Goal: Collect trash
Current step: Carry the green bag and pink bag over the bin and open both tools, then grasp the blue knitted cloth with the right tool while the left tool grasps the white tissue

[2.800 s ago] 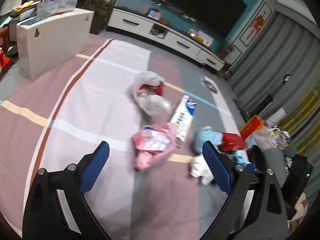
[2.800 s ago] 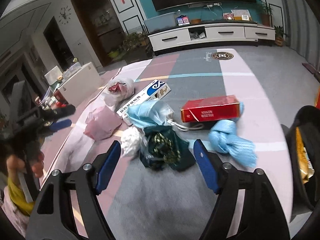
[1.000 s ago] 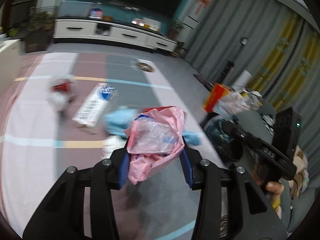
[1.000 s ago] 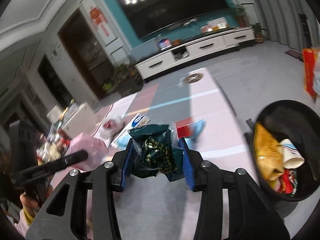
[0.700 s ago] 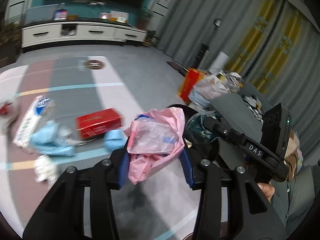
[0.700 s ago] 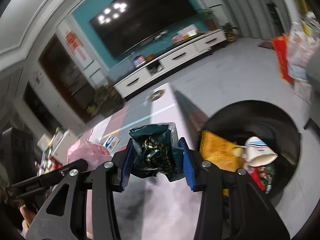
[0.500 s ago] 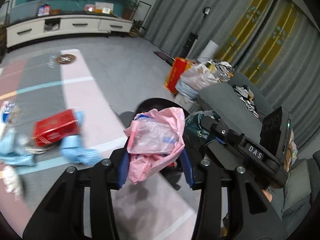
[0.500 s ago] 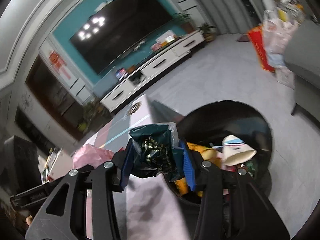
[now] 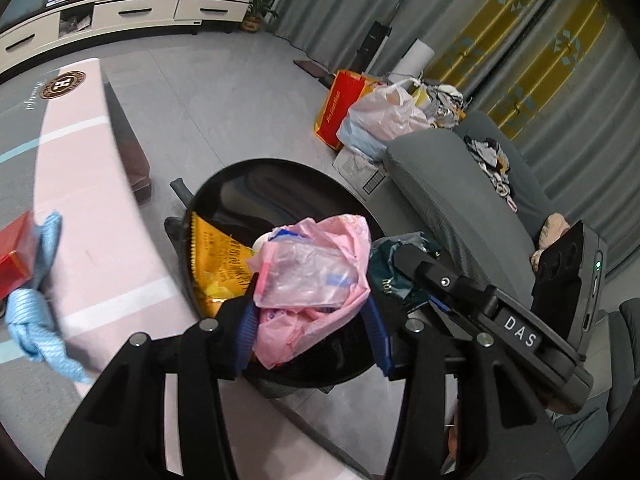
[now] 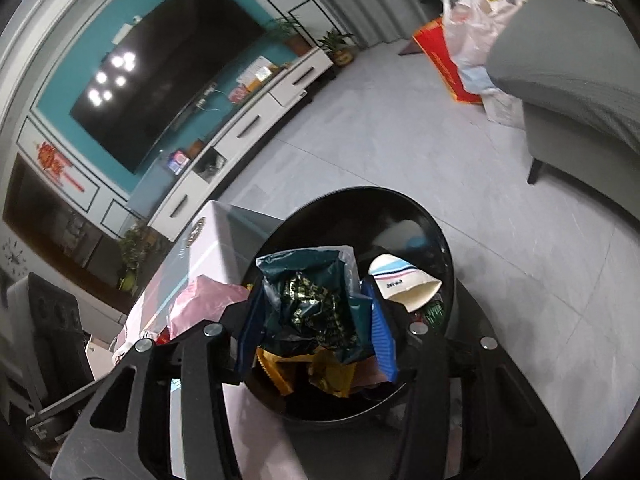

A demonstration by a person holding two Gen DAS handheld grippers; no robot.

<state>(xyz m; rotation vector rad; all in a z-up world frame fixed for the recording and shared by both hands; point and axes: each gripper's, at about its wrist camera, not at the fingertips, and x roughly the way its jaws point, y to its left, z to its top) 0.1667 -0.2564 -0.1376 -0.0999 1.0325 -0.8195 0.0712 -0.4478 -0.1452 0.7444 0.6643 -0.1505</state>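
Left gripper (image 9: 312, 328) clamped on a crumpled pink plastic bag (image 9: 316, 280), bag pinched between both blue pads (image 9: 378, 340) and bulging up and forward past them. Held directly above the black trash bin (image 9: 280, 172), over its near half. Right gripper (image 10: 316, 332) clamped on a dark green foil wrapper (image 10: 316, 300), wrapper squeezed between the pads and sticking out beyond the tips. Also poised over the bin (image 10: 424, 216), above its near rim. Seen from the left wrist, green wrapper (image 9: 394, 264) just right of the pink bag, close beside it over the bin. Inside the bin: a yellow snack bag (image 9: 220, 256) along the left wall, a paper cup (image 10: 404, 282) on its side toward the right. Left of the bin, on the pink-striped table (image 9: 100, 240): a blue cloth (image 9: 36, 320) and a red box (image 9: 14, 252), well apart from both grippers.
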